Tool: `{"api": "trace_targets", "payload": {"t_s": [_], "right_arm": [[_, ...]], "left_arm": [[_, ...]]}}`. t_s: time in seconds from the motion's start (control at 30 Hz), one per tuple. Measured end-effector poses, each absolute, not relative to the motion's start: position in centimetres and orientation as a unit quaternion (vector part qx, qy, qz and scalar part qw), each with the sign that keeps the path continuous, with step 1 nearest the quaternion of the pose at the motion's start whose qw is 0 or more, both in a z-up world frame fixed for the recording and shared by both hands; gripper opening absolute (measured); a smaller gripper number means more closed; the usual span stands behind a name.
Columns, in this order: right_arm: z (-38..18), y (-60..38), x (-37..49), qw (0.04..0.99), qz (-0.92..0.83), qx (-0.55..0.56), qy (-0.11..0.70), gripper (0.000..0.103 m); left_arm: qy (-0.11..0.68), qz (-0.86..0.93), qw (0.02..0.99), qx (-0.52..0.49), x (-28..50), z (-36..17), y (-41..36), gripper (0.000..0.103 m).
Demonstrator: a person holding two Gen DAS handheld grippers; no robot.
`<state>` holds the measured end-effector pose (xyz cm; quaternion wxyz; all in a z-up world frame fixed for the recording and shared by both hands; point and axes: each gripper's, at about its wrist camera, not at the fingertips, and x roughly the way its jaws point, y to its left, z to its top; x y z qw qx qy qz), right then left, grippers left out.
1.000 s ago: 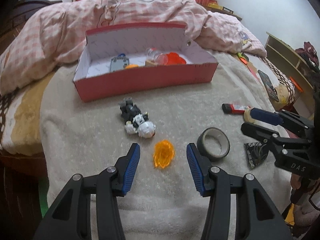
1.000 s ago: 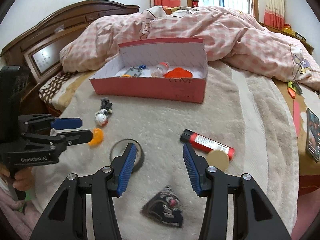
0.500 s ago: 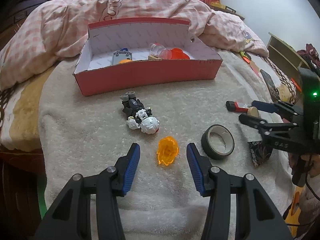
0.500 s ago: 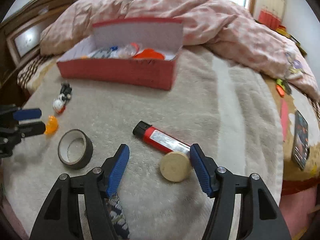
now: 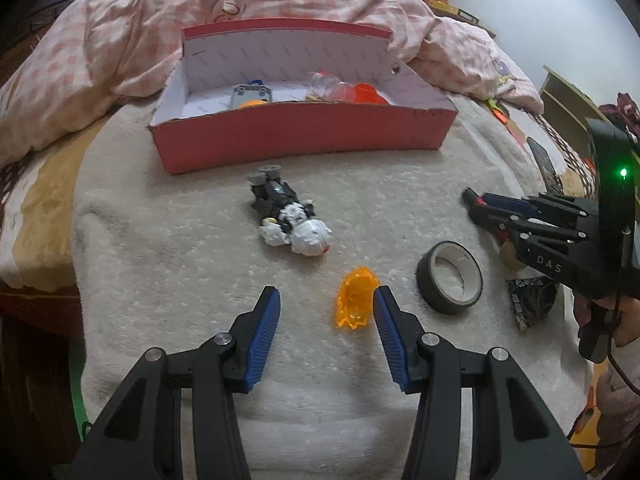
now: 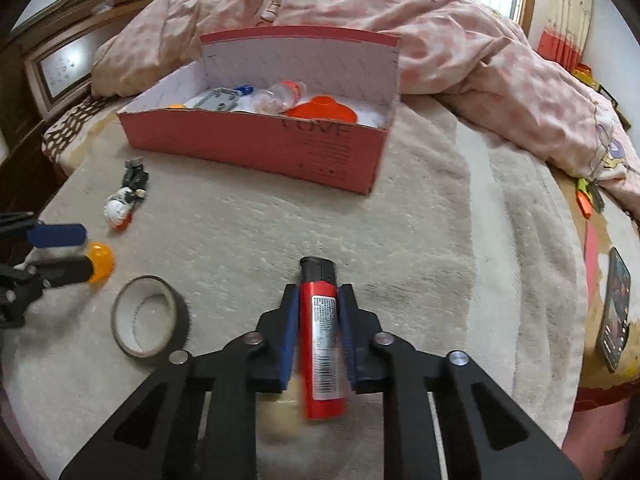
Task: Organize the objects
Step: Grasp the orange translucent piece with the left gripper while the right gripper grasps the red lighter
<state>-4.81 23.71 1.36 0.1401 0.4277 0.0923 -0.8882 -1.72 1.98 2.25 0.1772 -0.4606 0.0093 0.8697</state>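
On the cream blanket, my right gripper (image 6: 319, 292) has its jaws closing on a red lighter (image 6: 322, 336) with a black cap; both blue pads lie against its sides. In the left wrist view the right gripper (image 5: 474, 204) reaches in from the right. My left gripper (image 5: 326, 294) stands open just above the blanket, with an orange translucent piece (image 5: 356, 304) between its jaws, close to the right finger. A black and white toy figure (image 5: 292, 220) lies beyond it. The red box (image 5: 300, 136) at the back holds several small items.
A roll of dark tape (image 5: 450, 278) lies flat between the two grippers, and a dark patterned pouch (image 5: 530, 300) sits to its right. A phone (image 6: 614, 312) rests at the bed's right edge. A pink quilt (image 6: 460, 40) is heaped behind the box.
My right gripper swung from the tape and pouch over to the lighter, opened wider, then closed around it. The left gripper stayed near the orange piece.
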Motion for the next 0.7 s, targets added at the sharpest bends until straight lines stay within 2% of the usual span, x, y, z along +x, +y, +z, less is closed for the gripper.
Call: {"api": "trace_targets", "payload": {"t_s": [0.23, 0.6, 0.63, 0.7], "right_arm": [[1.4, 21.4, -4.5, 0.175, -0.885, 0.421, 0.091, 0.02], [0.6, 21.5, -4.3, 0.169, -0.888, 0.423, 0.07, 0.022], [0.6, 21.5, -4.2, 0.168, -0.888, 0.422, 0.068, 0.022], [0.6, 21.7, -4.2, 0.167, -0.89, 0.42, 0.062, 0.022]], "left_arm": [[0.025, 0.869, 0.188, -0.457, -1.5, 2.2, 3.0, 0.049], [0.072, 0.869, 0.185, -0.452, -1.9, 1.3, 5.1, 0.048], [0.072, 0.871, 0.184, -0.451, -1.9, 1.3, 5.1, 0.045], [0.07, 0.872, 0.181, -0.449, -1.9, 1.4, 4.9, 0.028]]}}
